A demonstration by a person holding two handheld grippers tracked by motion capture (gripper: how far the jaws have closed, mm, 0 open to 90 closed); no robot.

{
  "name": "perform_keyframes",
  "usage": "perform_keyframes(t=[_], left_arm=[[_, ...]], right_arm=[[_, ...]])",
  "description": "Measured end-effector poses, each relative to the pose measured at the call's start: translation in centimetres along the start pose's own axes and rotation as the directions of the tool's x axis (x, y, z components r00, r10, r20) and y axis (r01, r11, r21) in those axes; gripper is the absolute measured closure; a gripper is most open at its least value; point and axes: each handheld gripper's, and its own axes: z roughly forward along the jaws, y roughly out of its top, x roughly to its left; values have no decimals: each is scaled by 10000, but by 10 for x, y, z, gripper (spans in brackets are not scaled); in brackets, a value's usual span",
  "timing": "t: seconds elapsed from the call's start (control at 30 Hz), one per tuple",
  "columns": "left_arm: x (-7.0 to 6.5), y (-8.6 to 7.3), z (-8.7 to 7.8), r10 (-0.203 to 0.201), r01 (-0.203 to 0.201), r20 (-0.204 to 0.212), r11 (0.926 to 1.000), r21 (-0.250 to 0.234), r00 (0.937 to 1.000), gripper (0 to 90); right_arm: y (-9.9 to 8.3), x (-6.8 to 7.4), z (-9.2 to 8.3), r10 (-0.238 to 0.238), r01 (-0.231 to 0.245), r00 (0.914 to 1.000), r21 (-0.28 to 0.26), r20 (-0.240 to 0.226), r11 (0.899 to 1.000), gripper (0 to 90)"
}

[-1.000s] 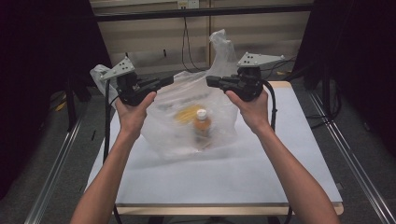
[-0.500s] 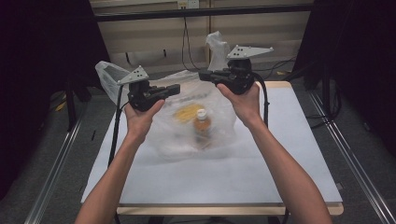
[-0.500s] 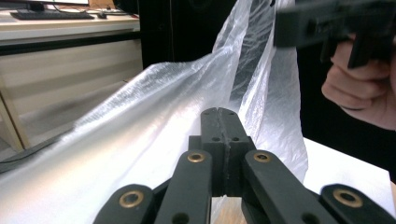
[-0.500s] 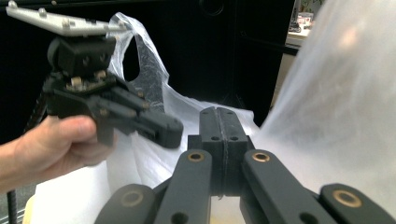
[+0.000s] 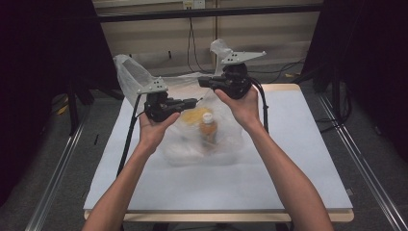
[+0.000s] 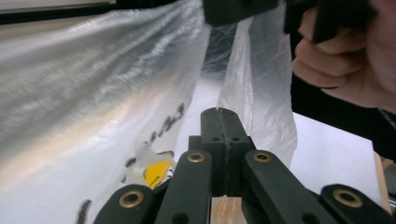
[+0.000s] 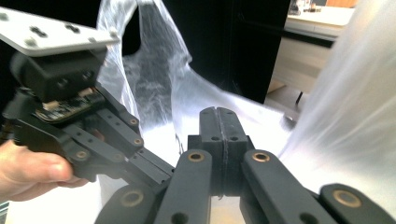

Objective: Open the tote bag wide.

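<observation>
A clear plastic bag (image 5: 188,147) stands on the white table (image 5: 298,168) with a capped orange bottle (image 5: 208,127) and a yellow packet (image 5: 191,115) inside. My left gripper (image 5: 194,101) points right at the bag's left rim, and its jaws (image 6: 219,112) are shut with film bunched at them. My right gripper (image 5: 201,81) points left at the far rim, jaws (image 7: 218,111) shut the same way. Both bag handles (image 5: 126,73) stand up behind the grippers. The two tips are close, left below right. The left gripper (image 7: 70,109) shows in the right gripper view.
A dark frame bar (image 5: 202,12) and cables (image 5: 192,43) run behind the table. Metal rails (image 5: 53,192) flank the table on the floor. The wooden front edge (image 5: 216,215) lies near the person's elbows.
Both hands have come toward each other over the bag, the left one also sinking. The bag's mouth is narrower and its handles stand closer together.
</observation>
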Motion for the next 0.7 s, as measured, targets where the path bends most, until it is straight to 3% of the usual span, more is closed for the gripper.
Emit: perform_keyframes(t=[0.1, 0.37, 0.5, 0.6, 0.7], left_arm=[[-2, -2, 3, 73, -74, 177, 10000, 23, 9998, 900], [-8, -5, 16, 187, -204, 445, 9991, 363, 9988, 900], [-5, -5, 15, -120, 118, 574, 9999, 47, 9983, 900], [-5, -2, 13, -99, 99, 414, 10000, -5, 9991, 900], [-5, -1, 14, -162, 167, 373, 9998, -138, 9992, 900]], right_arm=[[-10, -4, 4, 313, -311, 9994, 174, -132, 9994, 900], [-50, -14, 8, 769, -785, 9968, 905, 215, 9928, 900], [-65, -13, 6, 977, -979, 9952, 1181, 74, 9882, 900], [-77, -12, 3, 905, -892, 9959, 1507, -18, 9846, 900], [-80, -12, -1, 1013, -991, 9948, 1395, -87, 9853, 900]])
